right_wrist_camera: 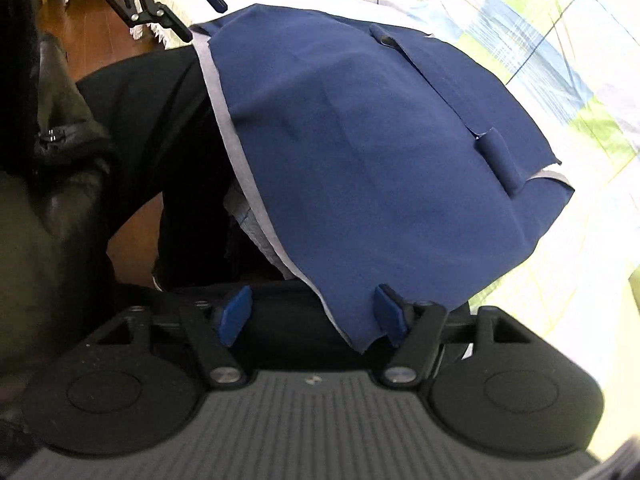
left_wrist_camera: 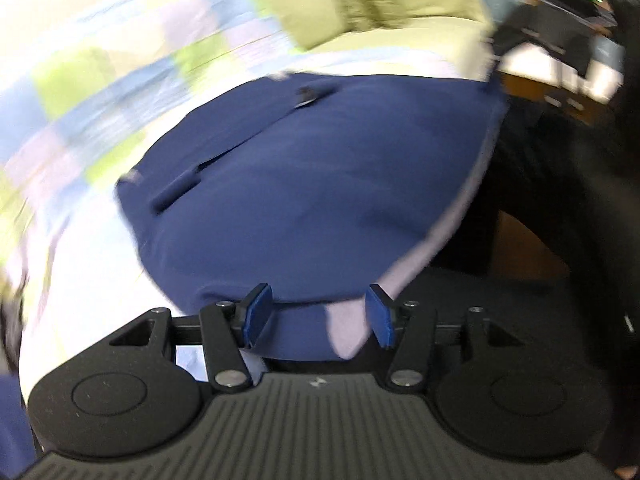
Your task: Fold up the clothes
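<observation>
The left gripper (left_wrist_camera: 318,314) and right gripper (right_wrist_camera: 314,314) are both seen with fingers spread wide, nothing clamped; a corner of the blue garment (right_wrist_camera: 360,140) hangs between each pair. The garment is spread over the checked quilt (right_wrist_camera: 560,40). Green cushions (left_wrist_camera: 360,4) lie beyond.

The navy blue garment (left_wrist_camera: 304,184) lies spread flat, with a pale grey lining strip along its edge at about 4 o'clock in the left wrist view. A small belt loop (right_wrist_camera: 500,160) stands at 2 o'clock on the cloth in the right wrist view, and a dark button (left_wrist_camera: 306,94) sits at 12 o'clock. One corner of the garment hangs down at 6 o'clock.
</observation>
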The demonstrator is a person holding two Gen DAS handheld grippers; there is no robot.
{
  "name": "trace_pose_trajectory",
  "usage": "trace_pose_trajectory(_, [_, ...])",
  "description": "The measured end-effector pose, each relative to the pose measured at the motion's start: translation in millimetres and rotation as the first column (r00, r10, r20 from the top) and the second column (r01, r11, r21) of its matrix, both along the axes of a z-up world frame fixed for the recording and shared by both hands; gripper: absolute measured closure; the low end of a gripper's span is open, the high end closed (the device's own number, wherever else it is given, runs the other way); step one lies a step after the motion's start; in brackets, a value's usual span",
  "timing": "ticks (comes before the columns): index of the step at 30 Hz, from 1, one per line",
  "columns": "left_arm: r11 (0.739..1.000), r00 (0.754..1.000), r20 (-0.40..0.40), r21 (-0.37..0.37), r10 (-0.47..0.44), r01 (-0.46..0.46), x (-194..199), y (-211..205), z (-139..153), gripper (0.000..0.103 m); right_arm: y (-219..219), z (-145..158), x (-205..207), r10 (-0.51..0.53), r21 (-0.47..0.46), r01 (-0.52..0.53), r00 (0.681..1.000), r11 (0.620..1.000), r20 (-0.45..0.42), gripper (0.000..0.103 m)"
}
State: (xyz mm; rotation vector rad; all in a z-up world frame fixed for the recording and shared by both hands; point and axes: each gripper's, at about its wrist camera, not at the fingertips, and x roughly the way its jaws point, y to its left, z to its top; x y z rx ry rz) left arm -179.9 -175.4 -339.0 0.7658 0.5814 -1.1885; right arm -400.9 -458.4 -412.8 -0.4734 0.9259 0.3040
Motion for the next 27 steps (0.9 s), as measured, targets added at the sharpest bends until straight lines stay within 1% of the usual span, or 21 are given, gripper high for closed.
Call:
trace_pose_trajectory(1, [0.999,1.000,0.021,0.040,0.000,-0.001,-0.3,-3.3,-3.6,0.049,0.8,-1.1,-1.3,-0.003,0.002,0.003,1.000,1.000,0.004,0.035])
trace_pose_trajectory(2, [0.998,0.999,0.045,0.056,-0.019,0.017,-2.8,-3.6,-5.2,0.052,1.2,-1.7,-2.0,-0.005,-0.002,0.005,1.000,1.000,0.011,0.035])
trace_pose_trajectory(3, [0.997,0.998,0.056,0.069,-0.035,0.031,-4.5,-3.2,-5.6,0.076,1.8,-2.6,-2.8,-0.009,-0.006,0.009,1.000,1.000,0.017,0.035])
trace_pose_trajectory(4, [0.995,0.997,0.064,0.094,-0.047,0.040,-5.8,-3.3,-6.3,0.103,4.0,-5.2,-4.1,-0.011,-0.007,0.011,1.000,1.000,0.021,0.035])
trace_pose_trajectory(5, [0.985,0.990,0.125,0.164,-0.068,0.047,-10.3,-2.2,-11.1,0.103,3.8,-6.5,-5.4,-0.014,-0.006,0.014,1.000,1.000,0.022,0.035])
trace_pose_trajectory(6, [0.982,0.987,0.145,0.183,-0.072,0.045,-11.6,-0.2,-13.5,0.103,2.6,-6.6,-7.0,-0.019,-0.006,0.019,0.999,1.000,0.027,0.035])
trace_pose_trajectory(8, [0.989,0.991,0.127,0.150,-0.034,0.015,-9.4,8.6,-11.2,0.103,0.7,-6.4,-9.9,-0.027,-0.003,0.027,0.999,1.000,0.037,0.035])
trace_pose_trajectory(11, [0.990,0.994,0.105,0.143,-0.008,-0.007,-10.2,17.1,-10.5,0.103,-2.3,-6.7,-15.4,-0.033,0.003,0.032,0.999,0.999,0.044,0.035])
trace_pose_trajectory(15, [0.983,0.997,0.081,0.179,0.016,-0.030,-7.5,23.0,-13.0,0.103,-3.6,-7.9,-13.9,-0.022,-0.017,0.023,0.999,1.000,0.044,0.035])
trace_pose_trajectory(17, [0.975,0.997,0.054,0.213,0.052,-0.063,-2.8,27.4,-20.2,0.103,-6.1,-6.7,-15.1,-0.028,-0.012,0.029,0.999,1.000,0.045,0.035])
trace_pose_trajectory(18, [0.972,0.996,0.045,0.218,0.075,-0.083,-0.7,31.0,-23.5,0.103,-7.3,-6.6,-14.3,-0.029,-0.011,0.030,0.998,0.999,0.047,0.035])
trace_pose_trajectory(20, [0.972,0.993,0.029,0.204,0.112,-0.116,-1.6,41.3,-23.9,0.103,-8.7,-8.0,-11.6,-0.032,-0.009,0.032,0.998,0.999,0.048,0.034])
trace_pose_trajectory(22, [0.977,0.991,0.033,0.169,0.128,-0.132,-3.3,45.6,-19.1,0.103,-9.4,-8.9,-10.1,-0.032,-0.007,0.033,0.998,0.999,0.050,0.032])
trace_pose_trajectory(23, [0.981,0.991,0.033,0.140,0.132,-0.135,-4.1,46.2,-14.7,0.101,-9.0,-9.5,-9.8,-0.028,-0.010,0.029,0.998,1.000,0.050,0.032])
trace_pose_trajectory(24, [0.984,0.991,0.032,0.118,0.133,-0.136,-4.7,45.9,-11.6,0.100,-8.7,-10.0,-9.3,-0.025,-0.013,0.025,0.998,1.000,0.049,0.031])
trace_pose_trajectory(26, [0.990,0.991,0.048,0.060,0.128,-0.130,-8.0,40.6,-5.1,0.088,-8.5,-10.3,-8.2,-0.018,-0.019,0.019,0.999,1.000,0.049,0.030])
trace_pose_trajectory(27, [0.993,0.991,0.080,0.047,0.106,-0.110,-11.8,37.9,-4.6,0.071,-8.0,-10.2,-7.8,-0.016,-0.019,0.017,0.999,1.000,0.051,0.030])
